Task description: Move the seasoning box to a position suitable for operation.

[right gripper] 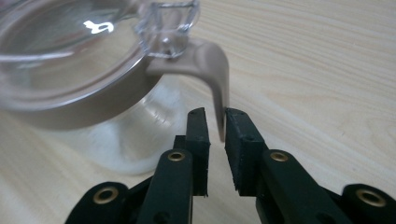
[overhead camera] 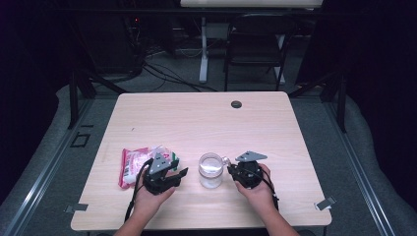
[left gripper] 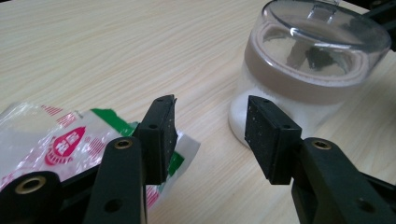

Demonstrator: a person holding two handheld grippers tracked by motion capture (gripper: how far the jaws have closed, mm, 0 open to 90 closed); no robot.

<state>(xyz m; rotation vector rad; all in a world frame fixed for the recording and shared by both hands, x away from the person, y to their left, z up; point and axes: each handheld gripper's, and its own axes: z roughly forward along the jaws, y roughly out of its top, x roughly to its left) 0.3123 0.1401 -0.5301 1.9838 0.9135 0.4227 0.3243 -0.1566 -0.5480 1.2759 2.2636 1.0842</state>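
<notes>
Now we see the clear glass jar with a beige lid latch (overhead camera: 211, 170) at lower centre. Our right gripper (right gripper: 215, 126) has narrow jaws around the latch tab, seemingly to unclip it; our left gripper (left gripper: 210, 135) waits half-open and empty over the red-and-green plastic packet (left gripper: 56, 140).

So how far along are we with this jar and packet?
Early. Nothing looks done: the lid sits closed on the jar, the packet lies beside it. In hand: the right gripper has the latch tab between its jaws; the left gripper hovers open. Left: unlatching, lifting the lid, probably using the packet.
</notes>
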